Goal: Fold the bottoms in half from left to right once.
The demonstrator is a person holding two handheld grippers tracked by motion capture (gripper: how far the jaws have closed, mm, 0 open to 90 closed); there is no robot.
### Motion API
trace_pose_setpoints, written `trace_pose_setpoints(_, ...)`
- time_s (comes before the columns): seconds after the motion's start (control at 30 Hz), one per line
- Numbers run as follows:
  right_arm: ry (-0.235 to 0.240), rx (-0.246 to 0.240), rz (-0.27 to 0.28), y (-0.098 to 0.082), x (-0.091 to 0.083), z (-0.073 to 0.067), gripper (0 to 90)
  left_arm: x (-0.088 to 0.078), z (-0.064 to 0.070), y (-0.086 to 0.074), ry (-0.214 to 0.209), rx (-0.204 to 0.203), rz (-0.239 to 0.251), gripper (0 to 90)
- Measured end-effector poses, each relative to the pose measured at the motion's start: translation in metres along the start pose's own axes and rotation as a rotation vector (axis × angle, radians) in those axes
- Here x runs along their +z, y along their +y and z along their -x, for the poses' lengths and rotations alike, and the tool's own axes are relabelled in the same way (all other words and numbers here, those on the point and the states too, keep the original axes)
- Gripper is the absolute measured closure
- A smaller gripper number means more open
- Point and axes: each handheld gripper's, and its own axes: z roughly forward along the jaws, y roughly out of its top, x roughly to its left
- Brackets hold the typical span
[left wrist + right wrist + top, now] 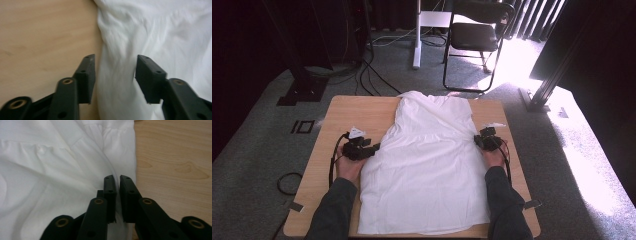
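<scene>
white cotton-like cloth, a small dress (424, 165), lies spread flat over the wooden table (352, 112), its neck end at the far edge and its hem near the person. in the high view the left claw (374, 149) sits at one side edge of the dress and the right claw (478, 141) at the opposite edge, both about at the waist seam. judging from this, the spreading is done and the folding is not yet begun; no part of the cloth is turned over.

in the left gripper view the left claw (115, 80) is released, its jaws standing apart, with a soft ridge of the dress (160, 37) between them and not pressed. bare smooth wood (40, 32) lies to the left of it.

in the right gripper view the right claw (117, 200) is clenched, and a thin edge of the dress (50, 175) runs into the narrow slit between the jaws, so it seems to pinch the fabric there. gathered pleats lie ahead of it, and grained wood (175, 157) to its right.
</scene>
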Motion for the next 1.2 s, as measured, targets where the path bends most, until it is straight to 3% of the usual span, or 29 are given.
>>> trace_pose_setpoints(0.1,0.001,0.002,-0.015,-0.002,0.003,0.000,78.8,0.006,-0.002,0.011,-0.001,0.009,-0.013,44.3)
trace_pose_setpoints(0.17,0.003,0.009,-0.031,-0.004,0.005,0.000,78.5,0.018,-0.002,0.018,0.010,0.026,-0.031,43.9)
trace_pose_setpoints(0.2,0.008,0.025,-0.019,-0.005,0.005,0.001,77.7,0.033,-0.003,0.021,0.003,0.017,-0.063,42.3)
trace_pose_setpoints(0.3,0.010,0.035,-0.017,-0.006,0.005,0.002,77.7,0.047,-0.003,0.021,-0.003,0.009,-0.096,42.4)
trace_pose_setpoints(0.33,0.004,0.027,-0.015,-0.006,0.006,0.001,77.8,0.063,0.000,0.018,-0.010,0.002,-0.139,43.0)
trace_pose_setpoints(0.37,0.004,0.027,-0.015,-0.006,0.006,0.001,77.8,0.063,0.000,0.018,-0.010,0.002,-0.139,44.4)
trace_pose_setpoints(0.4,0.003,0.034,-0.014,-0.006,0.006,0.000,78.5,0.071,0.002,0.015,-0.010,-0.008,-0.170,45.8)
trace_pose_setpoints(0.47,0.003,0.034,-0.010,-0.007,0.005,0.000,80.3,0.075,0.003,0.012,-0.007,-0.011,-0.165,52.5)
trace_pose_setpoints(0.5,0.003,0.034,-0.010,-0.007,0.005,0.000,80.3,0.075,0.003,0.012,-0.007,-0.011,-0.165,60.3)
trace_pose_setpoints(0.57,0.007,0.036,-0.006,-0.008,0.005,-0.001,82.7,0.073,0.002,0.012,-0.003,-0.006,-0.179,78.0)
trace_pose_setpoints(0.6,0.010,0.040,-0.006,-0.009,0.004,-0.001,83.5,0.070,0.001,0.010,-0.001,-0.005,-0.185,78.0)
trace_pose_setpoints(0.67,0.021,0.048,-0.006,-0.014,0.000,-0.003,85.2,0.063,0.001,0.005,-0.006,-0.006,-0.174,86.3)
trace_pose_setpoints(0.77,0.026,0.048,-0.007,-0.019,-0.005,-0.005,86.3,0.049,0.002,-0.007,-0.010,-0.001,-0.162,86.4)
trace_pose_setpoints(0.8,0.031,0.024,-0.004,-0.027,-0.012,-0.011,86.4,0.038,0.004,-0.018,-0.016,0.004,-0.149,86.4)
trace_pose_setpoints(0.83,0.031,0.024,-0.004,-0.027,-0.012,-0.011,86.4,0.038,0.004,-0.018,-0.016,0.004,-0.149,86.3)
trace_pose_setpoints(0.87,0.049,0.010,-0.008,-0.037,-0.023,-0.016,86.5,0.028,0.008,-0.028,-0.014,0.012,-0.140,86.1)
trace_pose_setpoints(0.9,0.049,0.010,-0.008,-0.037,-0.023,-0.016,86.5,0.028,0.008,-0.028,-0.014,0.012,-0.140,86.1)
trace_pose_setpoints(0.93,0.073,0.020,-0.001,-0.049,-0.033,-0.019,86.5,0.013,0.014,-0.040,-0.012,0.022,-0.139,86.1)
trace_pose_setpoints(1.03,0.080,0.011,-0.004,-0.058,-0.042,-0.022,86.5,0.002,0.020,-0.049,-0.007,0.025,-0.146,86.2)
trace_pose_setpoints(1.13,0.103,0.021,-0.006,-0.082,-0.065,-0.028,86.4,-0.019,0.030,-0.066,0.026,0.065,-0.159,86.3)
trace_pose_setpoints(1.17,0.103,0.021,-0.006,-0.082,-0.065,-0.028,86.4,-0.019,0.030,-0.066,0.026,0.065,-0.159,86.5)
trace_pose_setpoints(1.2,0.118,0.034,-0.009,-0.091,-0.074,-0.029,86.4,-0.031,0.033,-0.075,0.032,0.069,-0.166,87.3)
